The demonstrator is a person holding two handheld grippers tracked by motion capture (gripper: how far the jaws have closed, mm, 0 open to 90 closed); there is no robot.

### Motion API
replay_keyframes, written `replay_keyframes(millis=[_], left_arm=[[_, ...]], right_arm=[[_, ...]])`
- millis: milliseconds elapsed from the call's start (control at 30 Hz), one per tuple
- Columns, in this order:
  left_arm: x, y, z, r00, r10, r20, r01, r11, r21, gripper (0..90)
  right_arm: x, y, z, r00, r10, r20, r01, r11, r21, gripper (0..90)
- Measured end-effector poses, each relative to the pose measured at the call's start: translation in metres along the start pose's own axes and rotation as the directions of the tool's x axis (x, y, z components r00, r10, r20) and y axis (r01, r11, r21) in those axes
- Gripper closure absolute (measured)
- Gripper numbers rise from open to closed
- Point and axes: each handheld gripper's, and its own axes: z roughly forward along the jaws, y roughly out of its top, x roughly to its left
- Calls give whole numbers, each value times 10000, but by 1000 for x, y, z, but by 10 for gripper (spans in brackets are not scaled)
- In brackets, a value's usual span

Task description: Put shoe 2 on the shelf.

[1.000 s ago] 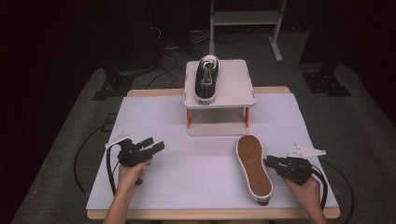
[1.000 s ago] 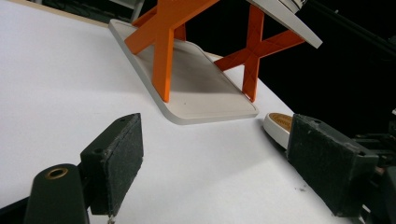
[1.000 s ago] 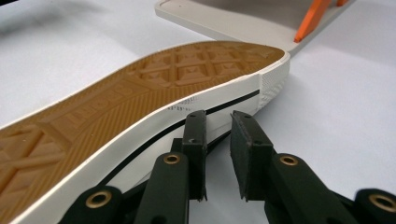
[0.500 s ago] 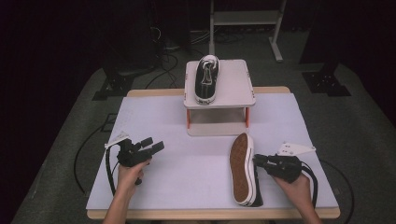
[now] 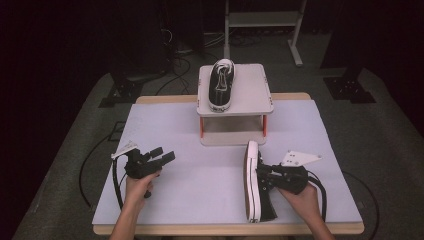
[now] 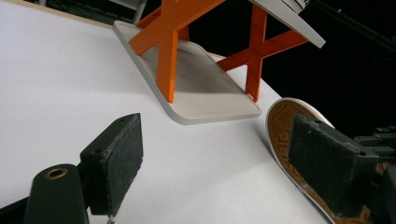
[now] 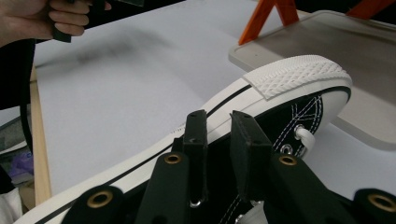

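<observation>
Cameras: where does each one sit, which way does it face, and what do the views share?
High view: above the person's side, looking forward and down on the table; both forearms, left gripper, right gripper.
Left gripper view: rides the left gripper, jaws apart, facing the orange-legged stand.
Right gripper view: rides the right gripper, clamped on the sneaker; the other hand beyond.
Shared: sneaker, stand, table.

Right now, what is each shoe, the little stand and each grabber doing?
Shoe on the table: tipped on its side, pinched by the right gripper.
Shoe on the stand: upright on the top shelf.
Stand: upright, bottom shelf bare.
Right gripper: jaws close together, shut on the shoe's upper.
Left gripper: jaws wide open, holding nothing.
</observation>
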Motion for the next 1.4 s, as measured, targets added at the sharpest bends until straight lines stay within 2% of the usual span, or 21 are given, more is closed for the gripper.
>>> replay_keyframes(millis=[400, 633, 767, 900, 967, 1000, 1100, 1200, 1300, 1367, 1400], left_arm=[[2, 0, -2, 10000, -59, -13, 58, 10000, -74, 180], [4, 1, -4, 10000, -1, -8, 1, 9999, -105, 181], [5, 2, -6, 10000, -71, -30, 71, 9998, -165, 180], [6, 3, -7, 10000, -97, -11, 96, 9997, -207, 181], [6, 3, -8, 10000, -86, -13, 86, 9998, -203, 181], [6, 3, -8, 10000, -85, -15, 84, 9997, -225, 181], [5, 3, -8, 10000, -84, -8, 84, 9997, -218, 180], [5, 3, -7, 9999, -107, 0, 107, 9997, -217, 180], [5, 3, -6, 10000, -92, -3, 92, 9997, -206, 181], [5, 2, -6, 9999, -127, -10, 126, 9997, -218, 180], [5, 2, -7, 9999, -124, -6, 124, 9997, -206, 181]], right_arm=[[19, 20, 30, 9985, -373, -412, 381, 9991, 183, 766], [29, 30, 57, 9971, -443, -621, 492, 9957, 789, 778], [33, 36, 67, 9969, -225, -755, 269, 9979, 582, 727], [32, 39, 68, 9974, 224, -691, -196, 9990, 403, 624], [29, 39, 67, 9937, 728, -858, -702, 9970, 327, 558], [27, 39, 67, 9928, 797, -900, -776, 9966, 261, 507], [25, 40, 66, 9816, 1542, -1125, -1538, 9880, 129, 454], [27, 41, 70, 9784, 1855, -911, -1838, 9826, 274, 411], [32, 40, 78, 9837, 1758, -378, -1733, 9829, 617, 388], [34, 39, 82, 9846, 1739, -166, -1722, 9822, 748, 386], [35, 39, 84, 9850, 1722, 103, -1724, 9810, 886, 382]])
